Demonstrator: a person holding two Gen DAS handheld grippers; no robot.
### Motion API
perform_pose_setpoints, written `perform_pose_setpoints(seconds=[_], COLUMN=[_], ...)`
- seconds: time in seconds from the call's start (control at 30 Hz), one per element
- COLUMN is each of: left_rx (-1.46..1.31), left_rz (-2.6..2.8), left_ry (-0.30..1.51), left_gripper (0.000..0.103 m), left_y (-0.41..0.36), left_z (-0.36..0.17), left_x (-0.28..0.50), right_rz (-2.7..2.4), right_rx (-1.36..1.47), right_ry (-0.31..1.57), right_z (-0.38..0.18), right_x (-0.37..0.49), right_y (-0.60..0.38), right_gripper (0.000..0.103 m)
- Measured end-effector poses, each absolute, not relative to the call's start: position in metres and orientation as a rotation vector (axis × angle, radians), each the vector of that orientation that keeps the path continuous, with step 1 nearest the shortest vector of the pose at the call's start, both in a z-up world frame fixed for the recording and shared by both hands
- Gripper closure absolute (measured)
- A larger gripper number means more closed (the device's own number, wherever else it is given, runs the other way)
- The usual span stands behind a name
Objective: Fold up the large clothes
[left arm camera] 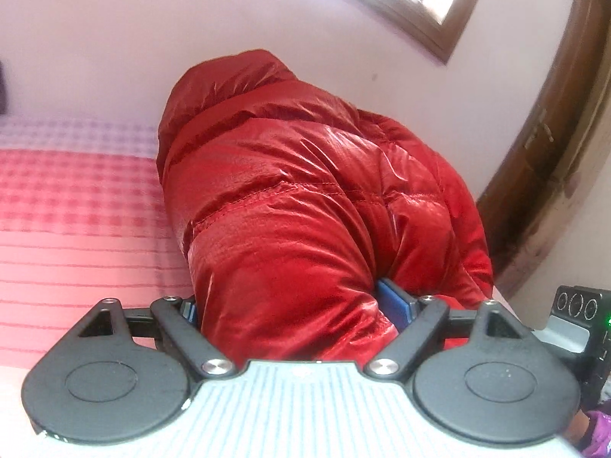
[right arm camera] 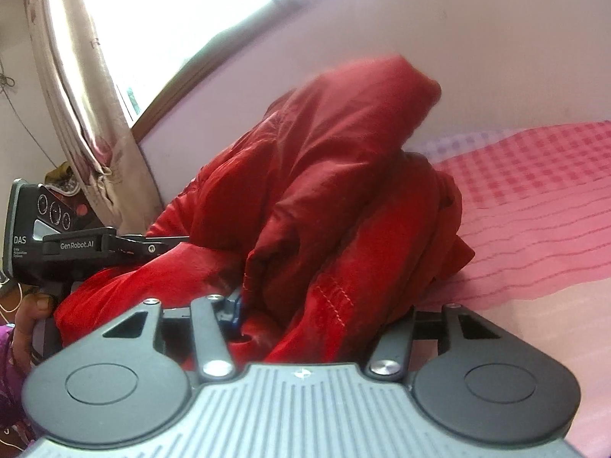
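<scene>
Shiny red quilted puffer jacket (left arm camera: 305,198) (bunched, mounded upright) on pink checked bedspread (left arm camera: 76,198)

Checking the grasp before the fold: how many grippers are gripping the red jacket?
2. The left gripper clamps the red jacket near the bed's edge; the right gripper holds bunched fabric beside it, one finger hidden.

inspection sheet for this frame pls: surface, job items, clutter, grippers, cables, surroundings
Surface: bed with pink-and-red checked, striped cover, bare around the garment.
Job's things: shiny red quilted puffer jacket, bunched up and raised off the bed, not flat.
Clutter: nothing seen on the bed.
Grippers: left gripper has jacket fabric filling the gap between its blue pads; right gripper likewise has fabric bunched between its fingers. Left unit also shows in the right view.
Cables: thin cord hanging at the wall.
Surroundings: pale wall, wood-framed window, patterned curtain, dark wooden frame.
</scene>
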State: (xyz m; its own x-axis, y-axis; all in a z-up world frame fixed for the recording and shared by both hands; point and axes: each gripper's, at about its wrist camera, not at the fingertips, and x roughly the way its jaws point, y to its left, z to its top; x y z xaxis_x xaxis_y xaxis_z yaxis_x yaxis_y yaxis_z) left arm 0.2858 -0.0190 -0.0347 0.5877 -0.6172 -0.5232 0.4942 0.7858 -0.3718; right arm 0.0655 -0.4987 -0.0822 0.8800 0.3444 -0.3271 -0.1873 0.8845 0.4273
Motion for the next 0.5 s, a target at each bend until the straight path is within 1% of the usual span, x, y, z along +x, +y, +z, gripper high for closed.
perform_pose_setpoints(seconds=[0.17, 0.5], left_rx=[-0.199, -0.214], left_rz=[-0.587, -0.455], left_ry=[0.659, 0.625], left_gripper=[0.02, 0.02], left_y=[0.004, 0.029], left_z=[-0.024, -0.02], left_x=[0.276, 0.271], right_rz=[0.329, 0.435], right_rx=[0.393, 0.37], right_ry=[0.405, 0.412], right_z=[-0.076, -0.062], right_x=[0.075, 0.099], right_y=[-0.473, -0.405], right_gripper=[0.05, 0.05])
